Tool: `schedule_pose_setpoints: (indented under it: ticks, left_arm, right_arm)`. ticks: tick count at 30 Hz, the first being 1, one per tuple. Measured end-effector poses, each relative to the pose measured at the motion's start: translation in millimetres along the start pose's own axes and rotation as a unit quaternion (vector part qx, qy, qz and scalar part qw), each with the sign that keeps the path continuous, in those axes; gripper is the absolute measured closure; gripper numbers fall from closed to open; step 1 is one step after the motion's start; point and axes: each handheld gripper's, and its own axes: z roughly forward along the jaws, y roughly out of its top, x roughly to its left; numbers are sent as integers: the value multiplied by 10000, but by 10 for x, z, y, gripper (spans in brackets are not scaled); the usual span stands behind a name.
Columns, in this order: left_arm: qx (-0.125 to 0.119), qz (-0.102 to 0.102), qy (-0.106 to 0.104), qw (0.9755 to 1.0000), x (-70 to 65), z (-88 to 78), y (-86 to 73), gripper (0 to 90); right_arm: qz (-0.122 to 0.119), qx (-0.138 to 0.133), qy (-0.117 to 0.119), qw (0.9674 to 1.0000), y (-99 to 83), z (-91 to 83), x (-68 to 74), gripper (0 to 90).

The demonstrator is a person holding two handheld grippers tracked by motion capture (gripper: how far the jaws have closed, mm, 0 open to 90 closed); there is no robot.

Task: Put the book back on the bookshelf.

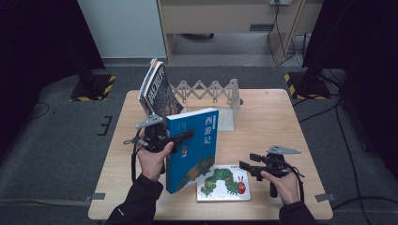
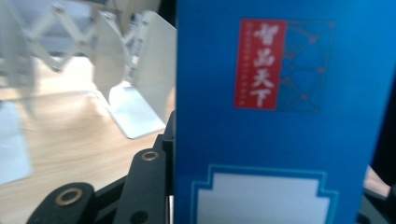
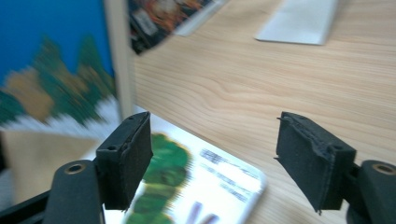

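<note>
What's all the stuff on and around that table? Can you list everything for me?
Tall blue hardcover book: one, blue with white lettering, held upright at the table's front left, clamped in the left gripper.
Flat white caterpillar picture book: one, white with a green caterpillar, lying flat at the front centre.
Leaning dark-covered books: a few, dark and colourful, propped at the back left.
White accordion book rack: one, pale, at the back centre.
Light wooden table: one, pale wood, on grey floor.
Left gripper: one, black, fingers shut on the blue book.
Right gripper: one, black, fingers open above the caterpillar book.
</note>
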Motion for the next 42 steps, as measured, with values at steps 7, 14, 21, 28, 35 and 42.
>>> schedule_pose_setpoints:
  ticks: [7,14,21,28,35,42]
  left_arm:
    - [-72,107,373,9992,81,-112,69,603]
    - [-140,230,691,9972,115,-152,179,603]
    - [-244,205,791,9964,180,-110,298,604]
    - [-416,113,864,9953,249,9,408,604]
    - [-619,133,1041,9925,290,90,550,604]
    - [-638,269,1298,9891,329,245,637,603]
  right_arm:
    - [-344,486,-911,9941,-40,-33,-167,221]
    - [-524,1140,-1613,9789,-128,-36,-374,193]
    - [-429,1315,-1946,9711,-169,-47,-508,140]
    - [-553,1226,-2087,9687,-200,-43,-554,82]
    - [-686,1228,-2161,9662,-222,-15,-553,42]
    - [-689,1050,-2182,9678,-258,-3,-565,13]
